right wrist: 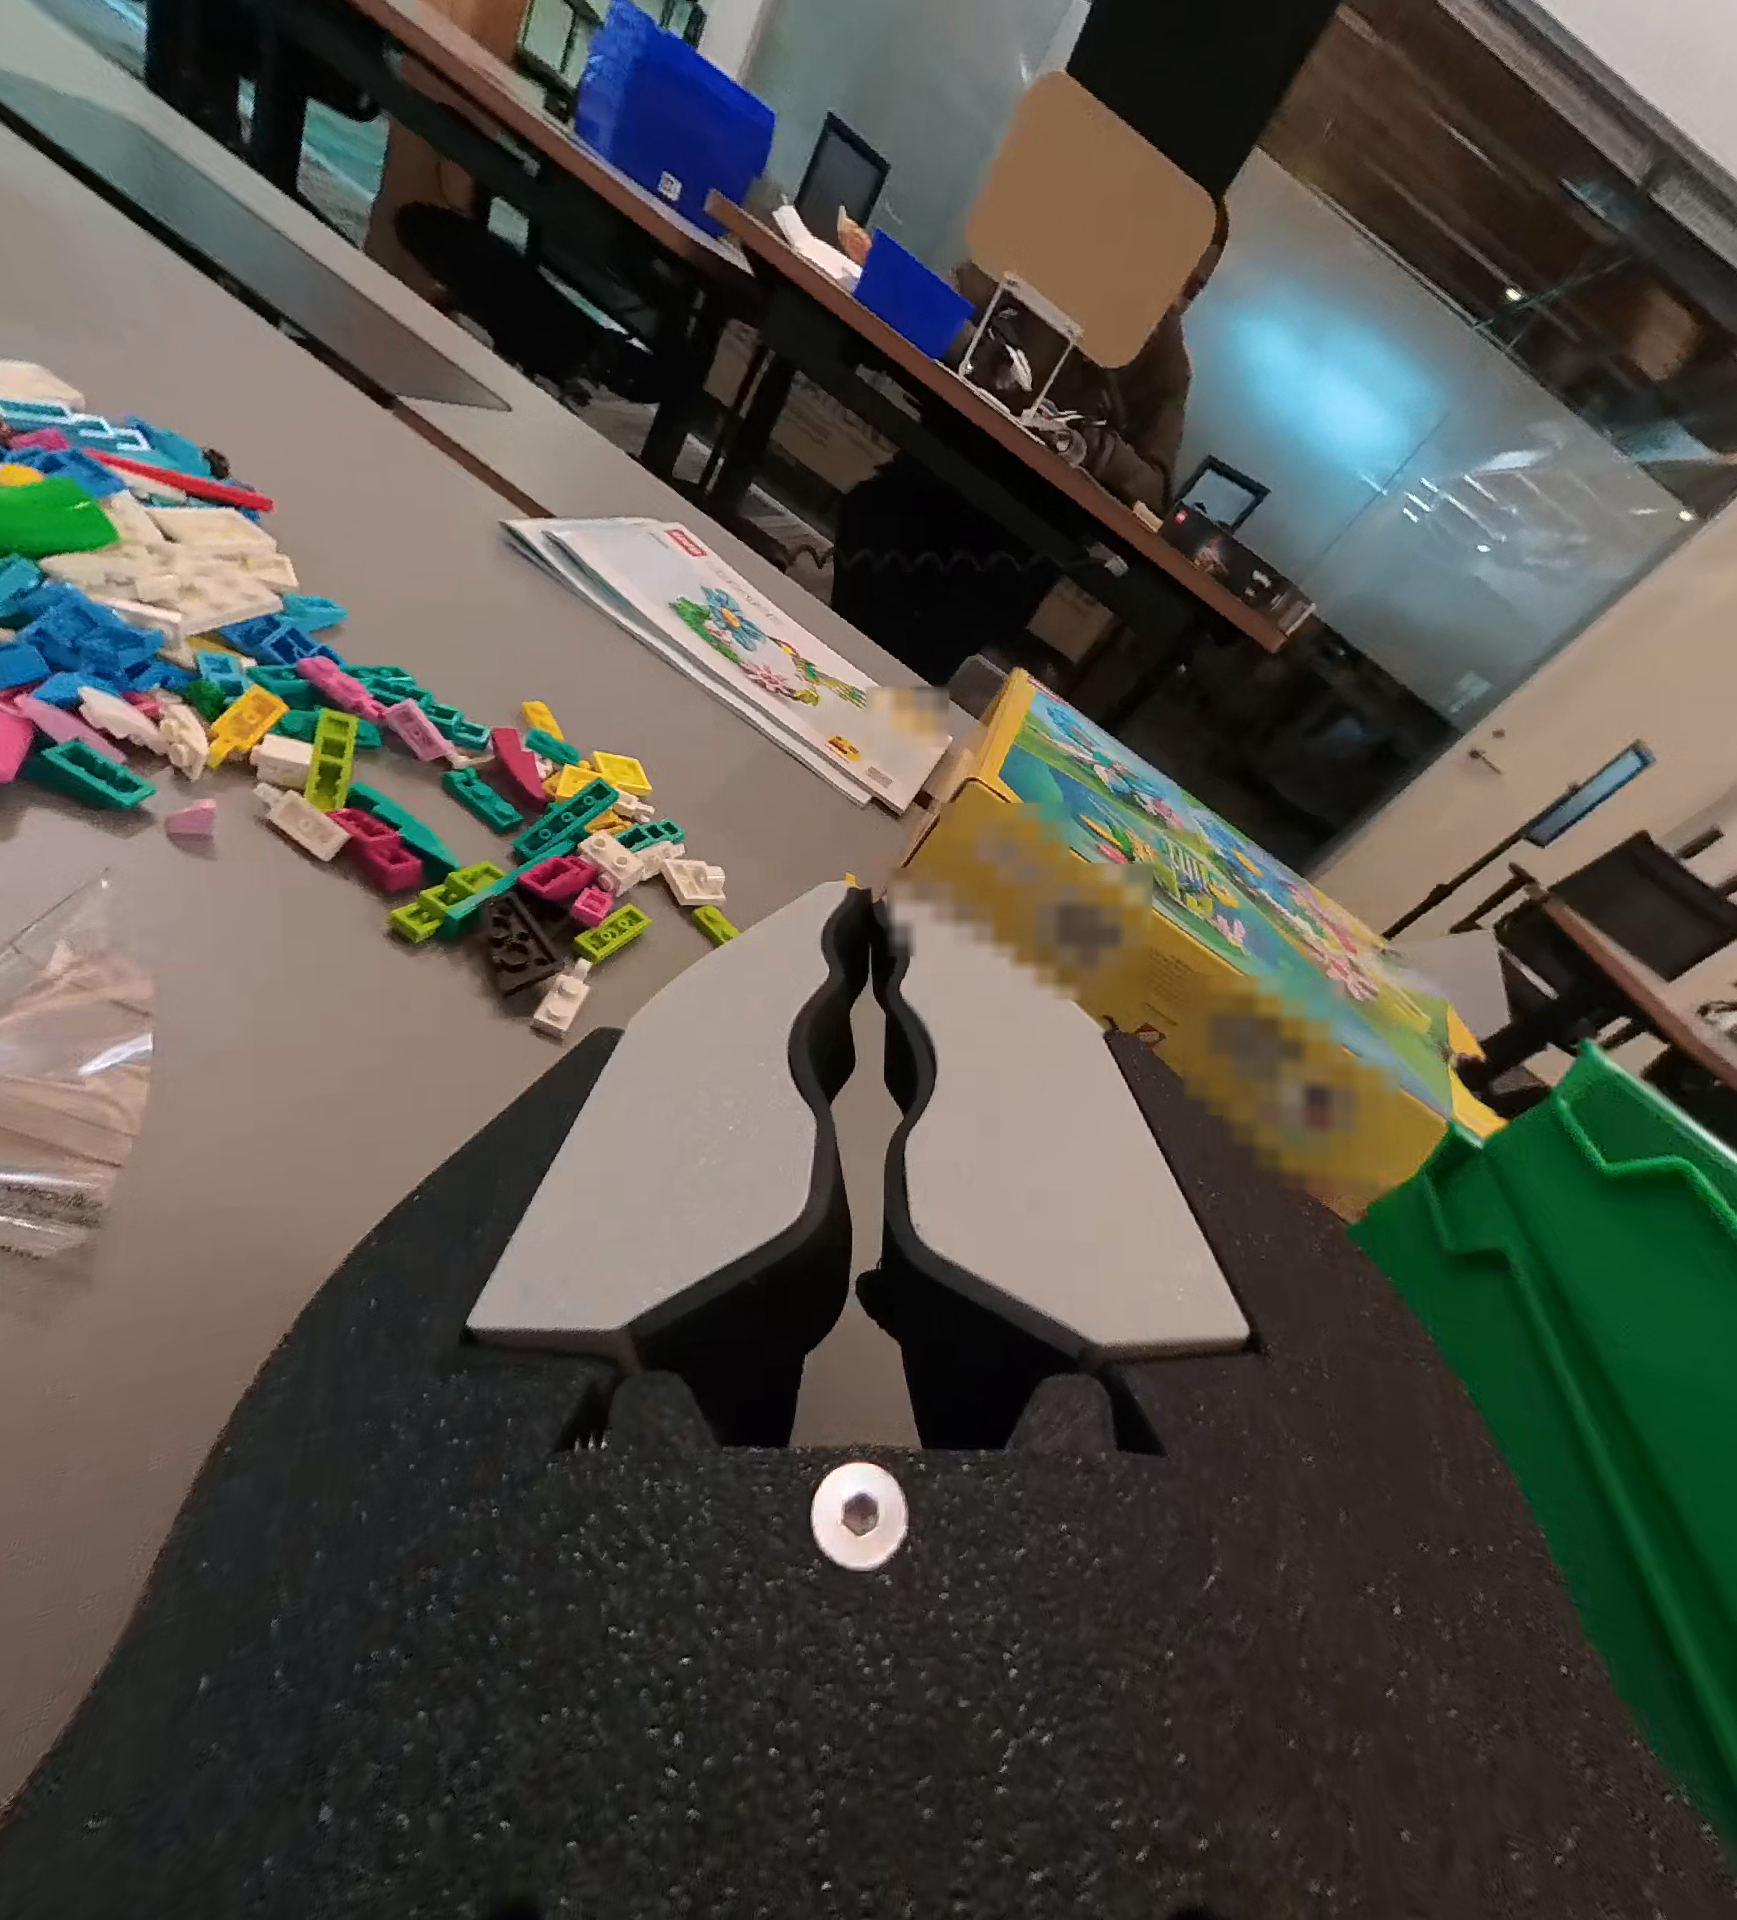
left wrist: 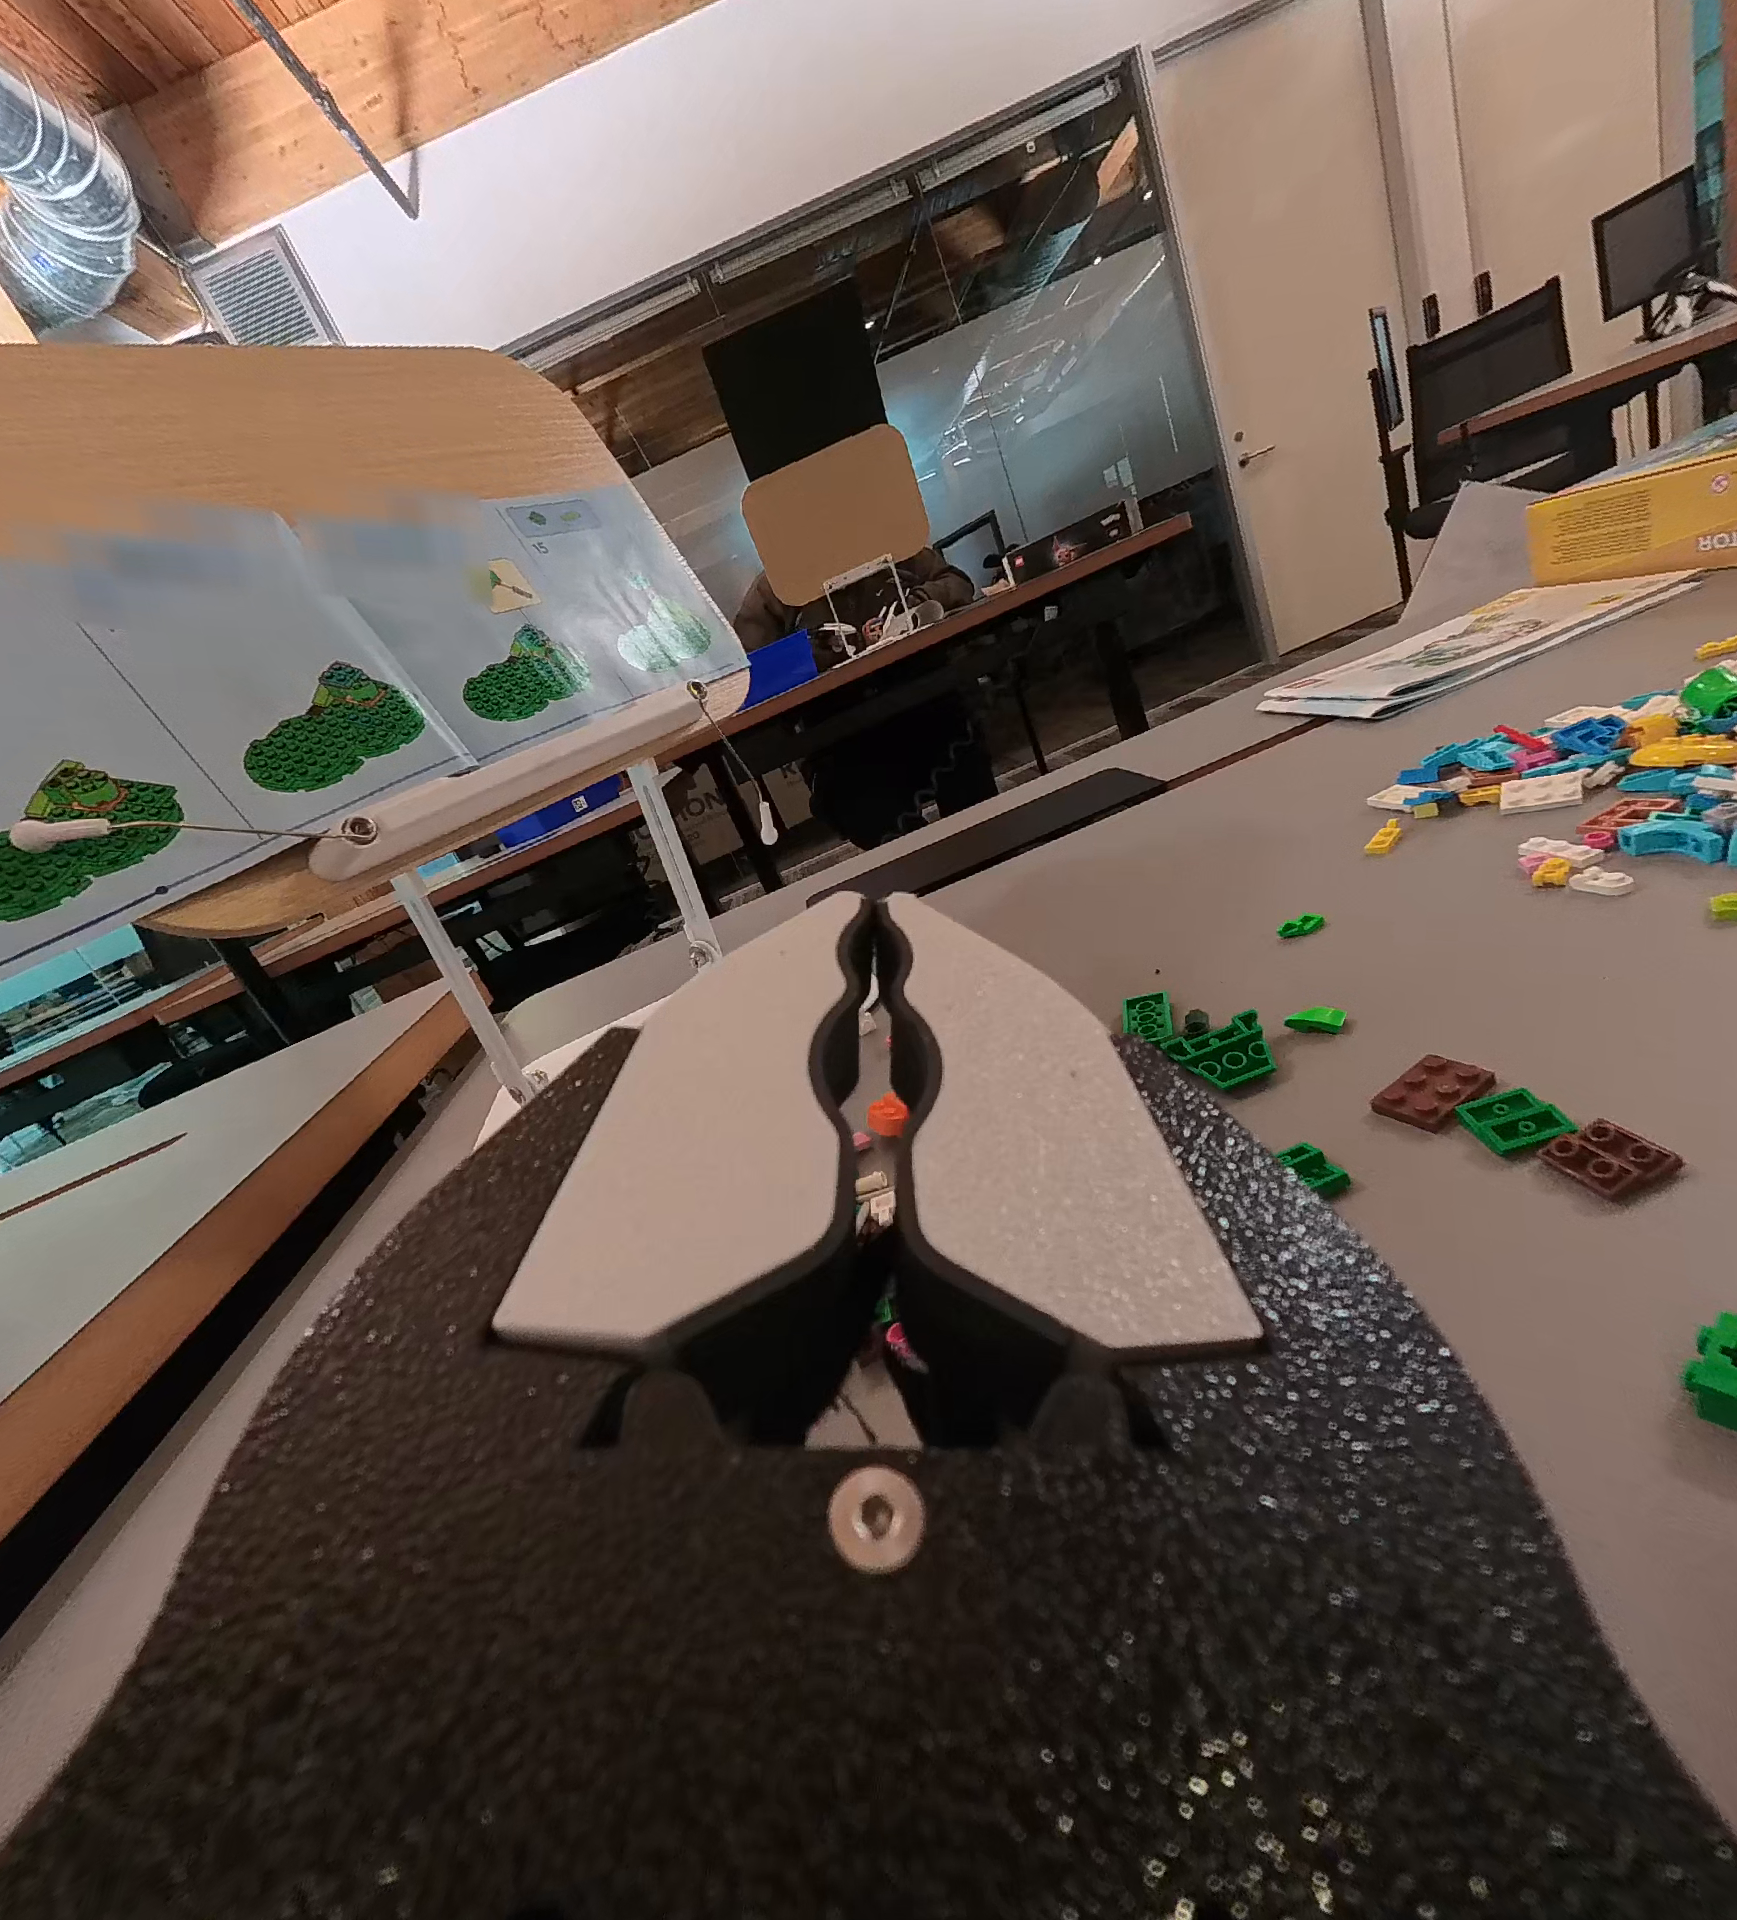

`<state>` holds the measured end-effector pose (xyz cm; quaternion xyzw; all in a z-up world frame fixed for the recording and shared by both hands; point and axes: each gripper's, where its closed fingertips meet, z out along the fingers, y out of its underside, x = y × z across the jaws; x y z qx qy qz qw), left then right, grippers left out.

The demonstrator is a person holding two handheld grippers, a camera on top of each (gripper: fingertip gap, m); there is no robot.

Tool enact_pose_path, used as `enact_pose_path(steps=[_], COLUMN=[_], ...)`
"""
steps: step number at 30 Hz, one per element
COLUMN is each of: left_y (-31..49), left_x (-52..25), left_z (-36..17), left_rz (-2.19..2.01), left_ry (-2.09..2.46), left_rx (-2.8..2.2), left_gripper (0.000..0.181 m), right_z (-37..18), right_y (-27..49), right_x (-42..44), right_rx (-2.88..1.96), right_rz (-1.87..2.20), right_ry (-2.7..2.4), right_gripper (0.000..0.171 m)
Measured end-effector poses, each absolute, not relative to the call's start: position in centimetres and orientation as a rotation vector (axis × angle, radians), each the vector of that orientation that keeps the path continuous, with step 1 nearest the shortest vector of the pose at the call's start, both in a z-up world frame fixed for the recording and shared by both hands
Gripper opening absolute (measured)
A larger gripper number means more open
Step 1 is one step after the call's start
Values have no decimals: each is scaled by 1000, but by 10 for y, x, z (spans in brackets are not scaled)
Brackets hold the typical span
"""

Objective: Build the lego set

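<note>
Lego pieces loose, many-coloured heap on grey table, unassembled.

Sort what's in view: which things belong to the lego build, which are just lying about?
Job:
- loose brick pile
- green and brown plates
- open instruction pages on the stand
- left gripper, right gripper, both shut, empty

Lying about:
- yellow set box
- spare booklets
- empty clear bag
- green bin
</note>
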<state>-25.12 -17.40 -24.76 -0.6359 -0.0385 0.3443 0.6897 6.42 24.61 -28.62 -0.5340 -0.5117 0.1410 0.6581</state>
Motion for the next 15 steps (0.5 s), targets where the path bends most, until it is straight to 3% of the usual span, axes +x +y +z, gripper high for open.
enact_pose_path(steps=[15], left_y=[-197], left_x=[-278], left_z=[-244], left_rz=[818], left_ry=[-295], left_rx=[-1383], left_gripper=[0], right_z=[-289], right_y=[244], right_x=[61], right_rx=[-1211], right_rz=[334], right_ry=[-1181], right_gripper=[0])
